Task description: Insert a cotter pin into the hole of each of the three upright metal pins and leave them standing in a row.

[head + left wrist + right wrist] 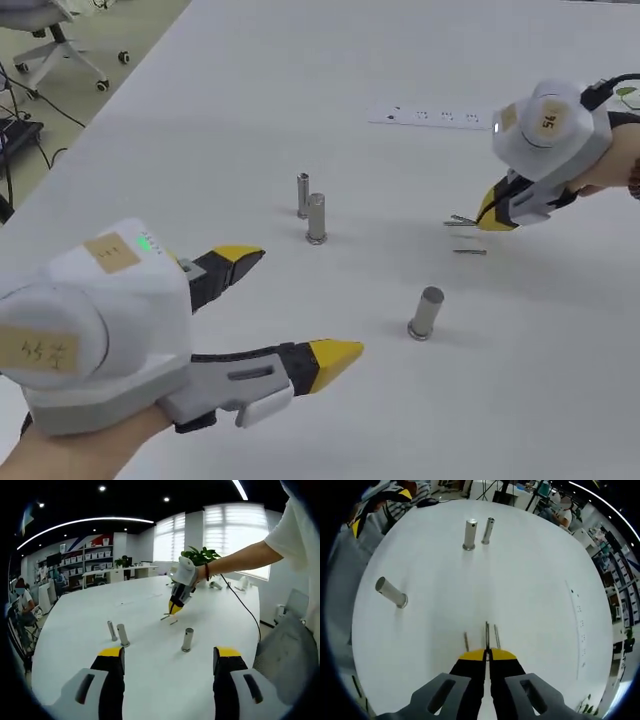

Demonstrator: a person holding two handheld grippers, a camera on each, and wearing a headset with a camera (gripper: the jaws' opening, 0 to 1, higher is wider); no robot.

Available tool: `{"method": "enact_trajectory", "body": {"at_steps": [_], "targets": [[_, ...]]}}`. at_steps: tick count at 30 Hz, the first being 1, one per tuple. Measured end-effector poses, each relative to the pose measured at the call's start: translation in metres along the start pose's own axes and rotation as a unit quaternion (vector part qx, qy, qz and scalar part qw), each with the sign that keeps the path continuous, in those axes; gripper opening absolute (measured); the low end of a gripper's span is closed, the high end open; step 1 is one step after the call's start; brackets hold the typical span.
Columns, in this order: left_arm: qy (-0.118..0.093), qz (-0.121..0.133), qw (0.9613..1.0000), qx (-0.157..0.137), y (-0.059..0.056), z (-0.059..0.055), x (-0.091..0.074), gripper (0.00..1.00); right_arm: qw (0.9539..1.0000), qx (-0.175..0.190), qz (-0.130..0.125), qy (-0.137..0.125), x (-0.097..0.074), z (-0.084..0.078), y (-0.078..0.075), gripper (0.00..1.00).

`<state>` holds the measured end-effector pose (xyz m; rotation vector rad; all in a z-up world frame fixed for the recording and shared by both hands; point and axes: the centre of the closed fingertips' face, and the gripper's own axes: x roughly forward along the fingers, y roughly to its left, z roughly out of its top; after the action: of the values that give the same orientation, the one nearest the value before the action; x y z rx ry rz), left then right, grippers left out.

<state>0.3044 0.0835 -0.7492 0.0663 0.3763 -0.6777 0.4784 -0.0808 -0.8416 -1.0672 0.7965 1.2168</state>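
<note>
Right gripper (pixel 492 219), at the upper right of the head view, pinches a thin cotter pin (pixel 487 632) low over the white table (pixel 230 90), while the left gripper (pixel 292 305) gapes wide at lower left, three metal pins (pixel 316 218) standing mid-frame, office shelves (pixel 75 560) and blinded windows (pixel 235 530) beyond.

I'm in an open-plan office or lab. Ahead of my left gripper (pixel 170 655) the long white table (pixel 150 680) runs toward shelves of storage bins (pixel 82 560), large windows with blinds (pixel 235 525) and a potted plant (pixel 200 556), under recessed ceiling spotlights (pixel 102 488). A person (pixel 22 600) sits at a desk off to that gripper's left. In the head view a wheeled office chair (pixel 50 45) stands on the floor beyond the table's left edge, and a power strip (pixel 430 117) lies far ahead.
</note>
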Motion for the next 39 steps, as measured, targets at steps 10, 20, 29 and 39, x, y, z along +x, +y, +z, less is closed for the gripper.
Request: {"method": "enact_trajectory", "body": {"at_steps": [10, 20, 29, 39], "targets": [[-0.017, -0.021, 0.9990, -0.036, -0.005, 0.016, 0.006, 0.62, 0.9987, -0.017, -0.031, -0.037, -0.026, 0.025, 0.014, 0.02], [-0.022, -0.048, 0.9930, -0.106, -0.017, 0.021, 0.008, 0.50, 0.9942, -0.052, -0.042, -0.085, -0.052, 0.066, 0.053, 0.03], [-0.020, -0.064, 0.9846, -0.162, -0.032, 0.022, 0.014, 0.37, 0.9894, -0.090, -0.042, -0.106, -0.070, 0.095, 0.096, 0.03], [-0.014, -0.071, 0.9743, -0.213, -0.042, 0.019, 0.022, 0.30, 0.9853, -0.110, -0.037, -0.125, -0.076, 0.110, 0.120, 0.03]]}}
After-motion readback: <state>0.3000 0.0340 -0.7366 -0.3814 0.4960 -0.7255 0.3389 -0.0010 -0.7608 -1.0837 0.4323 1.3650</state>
